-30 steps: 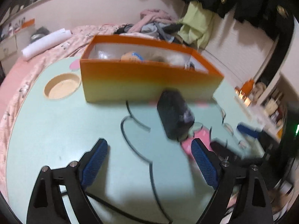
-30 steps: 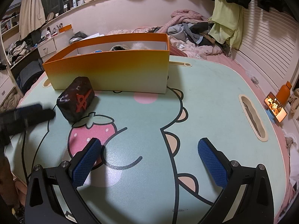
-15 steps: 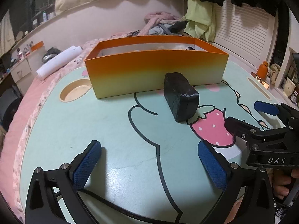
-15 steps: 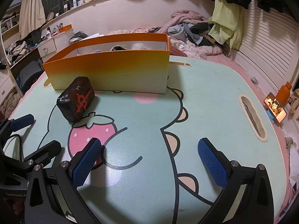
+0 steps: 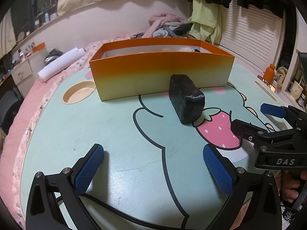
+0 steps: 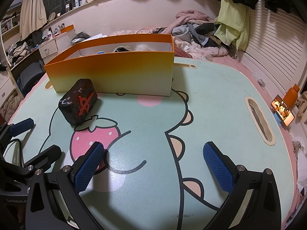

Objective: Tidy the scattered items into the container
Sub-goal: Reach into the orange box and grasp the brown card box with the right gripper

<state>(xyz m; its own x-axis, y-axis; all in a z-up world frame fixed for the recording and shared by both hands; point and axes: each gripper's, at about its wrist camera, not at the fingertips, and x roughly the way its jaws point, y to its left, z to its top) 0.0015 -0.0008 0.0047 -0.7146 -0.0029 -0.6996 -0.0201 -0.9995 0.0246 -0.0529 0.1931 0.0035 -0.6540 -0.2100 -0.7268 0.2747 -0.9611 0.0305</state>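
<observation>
Cup recess (image 5: pixel 79 93): from my left camera, a round sunken holder at the desk's far left, just beside the left end of the orange box.
Left tongs (image 5: pixel 153 167): mine, spread wide over the mint desk (image 5: pixel 107 126) with nothing between the blue pads; they hang low over the cartoon print, well short of the black item. In the right camera I see them at the left edge (image 6: pixel 28 134), also gaping.
Orange box (image 5: pixel 161 72): the container, standing upright on the far part of the desk, long side toward me, orange fading to pale yellow. In the right camera (image 6: pixel 115 74) I can see a few things inside over the rim, something fluffy and white among them, too hidden to name.
Black item (image 5: pixel 186 100): a dark, rounded block lying on the desk outside the box, just in front of its long wall and near the strawberry print (image 5: pixel 218 132). The right camera (image 6: pixel 79 100) shows a red mark on its top face. Neither pair of tongs touches it.
Right tongs (image 6: pixel 153 167): mine, likewise fully apart and holding nothing, over the bear drawing; the block sits ahead and to their left. In the left camera they reach in from the right edge (image 5: pixel 249 117).
Slot (image 6: pixel 259 122): a long oval cut-out near the desk's right side.
Phone (image 6: pixel 283 111): lit screen, beyond the desk's right edge, beside an orange bottle (image 6: pixel 291 96).
</observation>
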